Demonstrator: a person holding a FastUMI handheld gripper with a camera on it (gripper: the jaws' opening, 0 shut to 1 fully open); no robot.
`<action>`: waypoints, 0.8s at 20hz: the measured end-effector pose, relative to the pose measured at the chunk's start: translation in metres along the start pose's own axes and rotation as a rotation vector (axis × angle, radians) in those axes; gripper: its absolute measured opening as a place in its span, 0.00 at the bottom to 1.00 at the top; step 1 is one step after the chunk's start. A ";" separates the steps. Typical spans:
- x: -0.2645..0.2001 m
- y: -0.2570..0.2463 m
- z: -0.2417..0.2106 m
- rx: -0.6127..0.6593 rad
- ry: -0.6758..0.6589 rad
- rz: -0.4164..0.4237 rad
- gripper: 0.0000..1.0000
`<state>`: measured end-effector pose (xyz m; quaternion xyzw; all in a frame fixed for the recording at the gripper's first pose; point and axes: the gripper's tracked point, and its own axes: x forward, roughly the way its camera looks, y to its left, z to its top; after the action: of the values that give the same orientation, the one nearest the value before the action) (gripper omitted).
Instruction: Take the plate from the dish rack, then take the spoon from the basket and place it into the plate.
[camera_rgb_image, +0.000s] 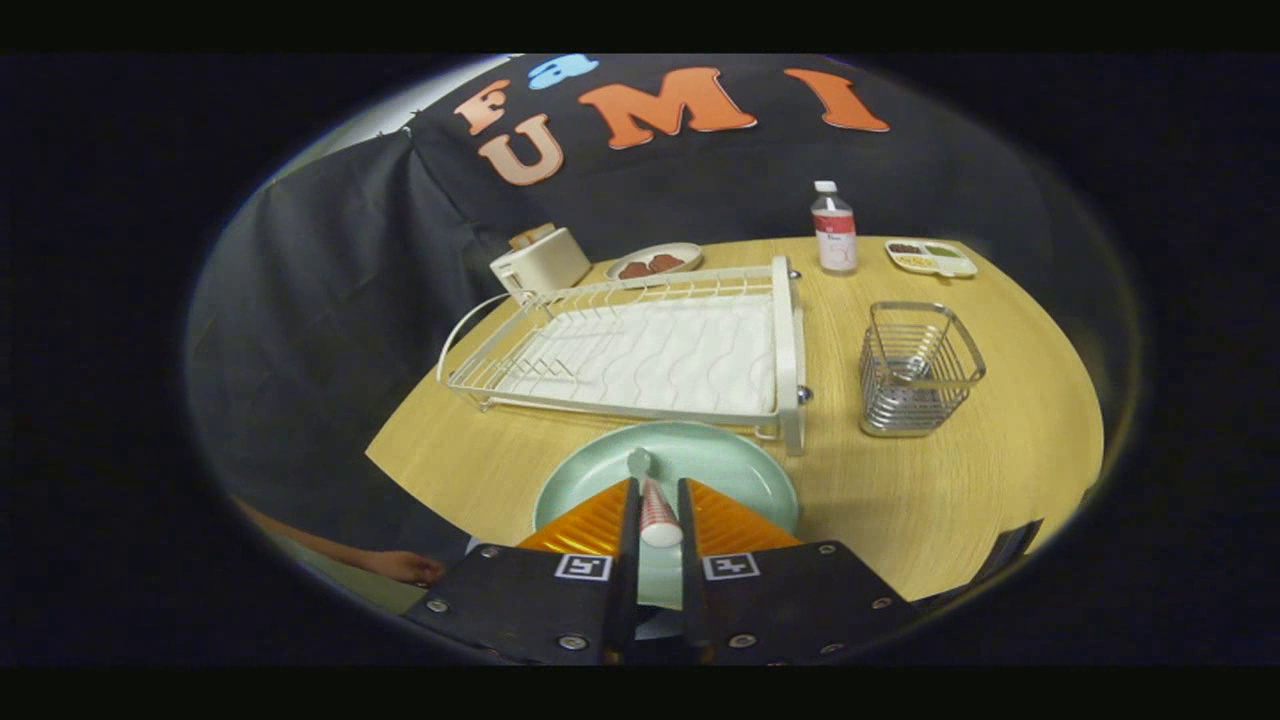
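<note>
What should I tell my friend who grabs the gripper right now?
Gripper: jaws shut on the spoon, held over the plate.
Things: the plate is out of the dish rack and lies on the table just in front of it. The basket stands to the right of the rack.
Done: plate taken out, spoon taken from the basket.
Left: lower the spoon into the plate and open the jaws.

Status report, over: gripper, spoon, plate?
Gripper shut on spoon, over green plate. Plate on table, ahead of dish rack. Nothing in the way.
</note>
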<state>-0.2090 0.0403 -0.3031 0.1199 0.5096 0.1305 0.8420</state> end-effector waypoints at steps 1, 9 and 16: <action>0.001 -0.001 -0.005 0.027 0.005 0.004 0.19; 0.011 -0.024 -0.041 0.113 0.099 -0.054 0.27; 0.002 -0.034 -0.030 0.082 0.063 -0.101 0.33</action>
<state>-0.2313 0.0114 -0.3291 0.1243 0.5460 0.0704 0.8255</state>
